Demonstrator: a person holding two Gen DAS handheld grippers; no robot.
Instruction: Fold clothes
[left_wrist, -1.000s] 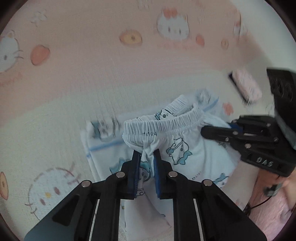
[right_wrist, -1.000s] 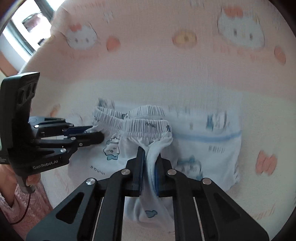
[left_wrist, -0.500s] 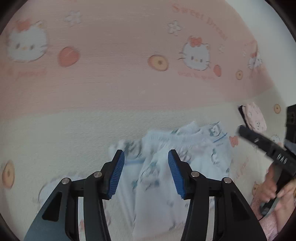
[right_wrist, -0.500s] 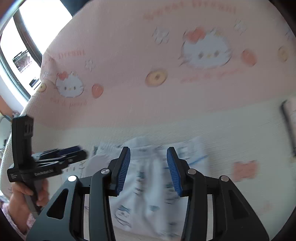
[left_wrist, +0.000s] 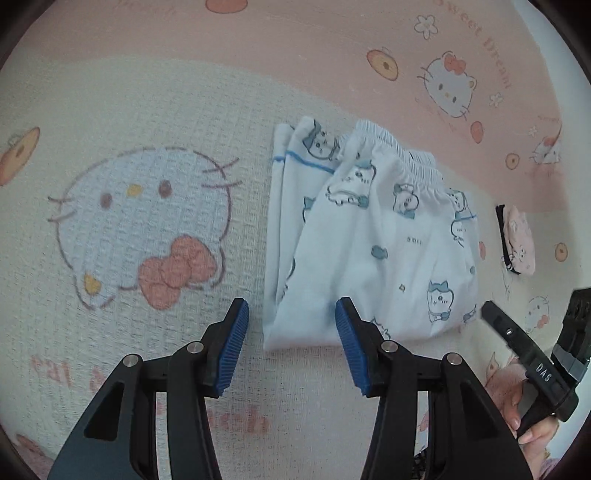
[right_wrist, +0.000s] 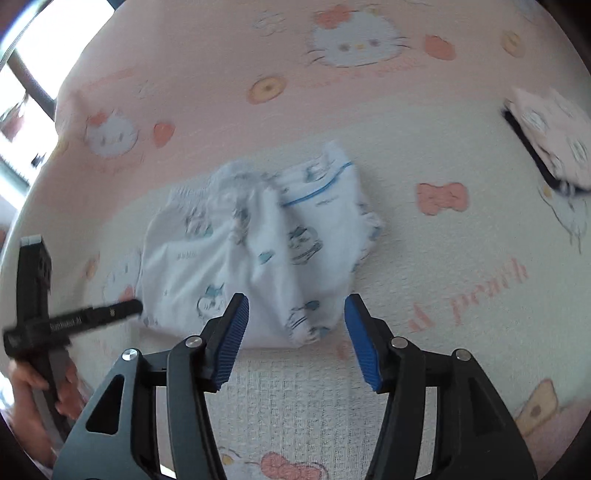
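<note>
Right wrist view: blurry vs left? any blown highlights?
Right wrist: motion blur smears the white pants and left gripper; window at top left is blown out. Left wrist: sharp, even light, print on the pants crisp; fisheye bending at the edges.

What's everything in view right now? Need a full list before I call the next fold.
white printed shorts: one, white with blue cartoon print, folded, lying on the bedspread ahead of both grippers
pink folded garment: one, pink with a dark edge, on the bedspread to the right of the shorts, apart from them
bedspread: one, cream and pink with a cat-and-bow print, under everything
window: one, bright, top left of the right wrist view
left gripper: one, black with blue pads, open, empty, just short of the shorts' near edge
right gripper: one, black with blue pads, open, empty
hands: two, one on each gripper handle
</note>
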